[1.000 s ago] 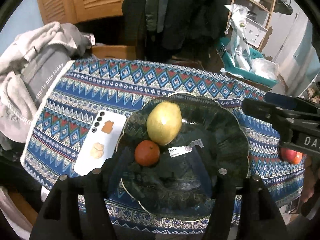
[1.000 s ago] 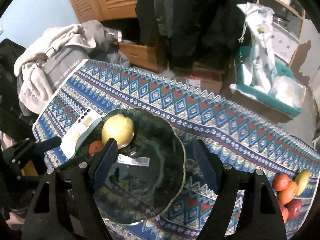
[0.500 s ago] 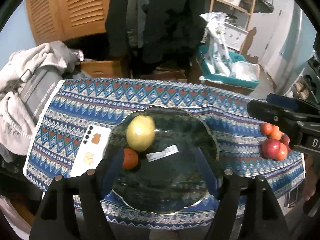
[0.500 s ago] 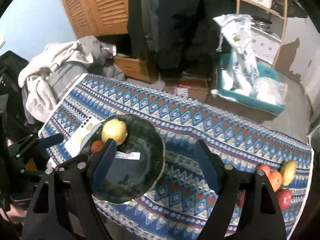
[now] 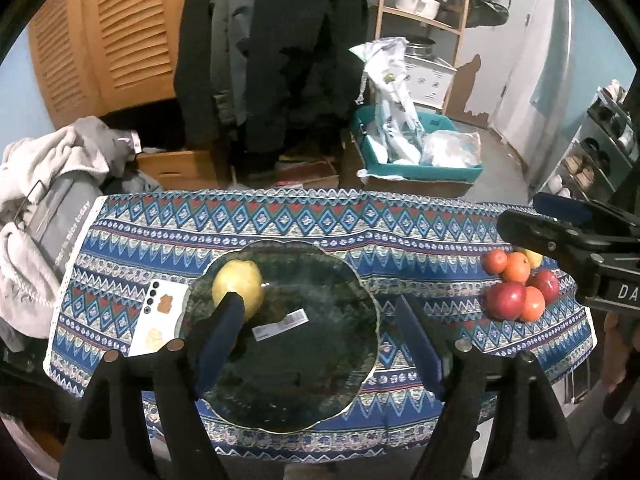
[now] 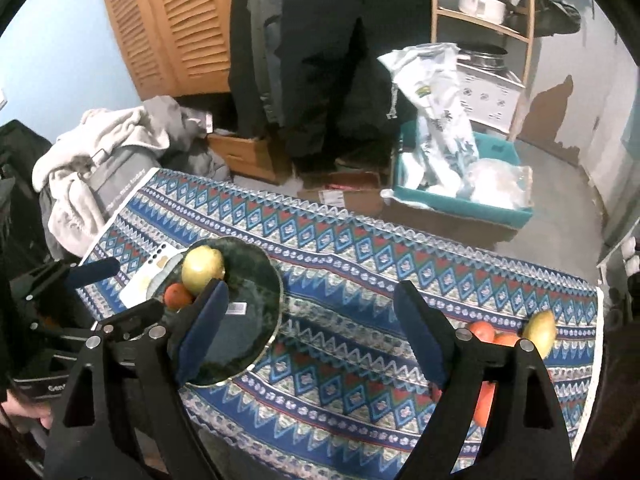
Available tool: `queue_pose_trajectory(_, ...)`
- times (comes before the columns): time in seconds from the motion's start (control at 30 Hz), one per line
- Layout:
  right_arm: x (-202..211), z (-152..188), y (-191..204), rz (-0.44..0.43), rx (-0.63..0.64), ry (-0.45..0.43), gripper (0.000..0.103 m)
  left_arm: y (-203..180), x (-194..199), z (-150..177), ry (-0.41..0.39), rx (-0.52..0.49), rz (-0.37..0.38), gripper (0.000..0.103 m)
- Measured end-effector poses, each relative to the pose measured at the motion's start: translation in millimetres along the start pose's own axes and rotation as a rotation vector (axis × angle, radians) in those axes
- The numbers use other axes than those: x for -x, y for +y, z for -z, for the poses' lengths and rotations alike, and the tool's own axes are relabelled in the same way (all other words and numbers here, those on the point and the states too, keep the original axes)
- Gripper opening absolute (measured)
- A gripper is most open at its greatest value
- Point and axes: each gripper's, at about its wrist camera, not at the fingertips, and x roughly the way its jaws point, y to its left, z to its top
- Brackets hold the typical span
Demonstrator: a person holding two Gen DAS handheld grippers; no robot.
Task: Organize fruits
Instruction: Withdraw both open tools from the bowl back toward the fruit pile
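A dark green scalloped plate (image 5: 320,280) lies on the patterned tablecloth and holds a yellow pear (image 5: 236,280); the right wrist view (image 6: 256,272) also shows a small orange (image 6: 178,295) beside the pear (image 6: 202,266). A pile of apples and oranges (image 5: 518,290) with a yellow pear sits at the table's right end, also in the right wrist view (image 6: 540,326). My left gripper (image 5: 320,340) is open and empty above the plate's near side. My right gripper (image 6: 310,334) is open and empty above the cloth between plate and pile.
A white phone (image 5: 160,316) lies left of the plate. Clothes (image 5: 44,184) are heaped on a chair at the table's left end. Beyond the table stand cardboard boxes, a teal crate (image 5: 420,160) with bags, hanging coats and a wooden shelf.
Both grippers have pulled back and up from the table, so the plate looks smaller and the fruit pile at the right has come into view. Both stay open.
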Motion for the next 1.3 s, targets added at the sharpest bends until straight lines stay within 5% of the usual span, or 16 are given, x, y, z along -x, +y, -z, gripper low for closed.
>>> queue_pose_trajectory(0.8,51.1,36.0,-91.7,0.127,-0.104,-0.046,0.085,-86.7,-0.9,-17.7,-0.018,-0.129,0.082,0.080)
queue_pose_trajectory(1.3,56.3,77.5,-158.9,0.212,-0.225,-0.001,0.085,-147.4,-38.4,-15.8,0.064,-0.196,0.128,0.080)
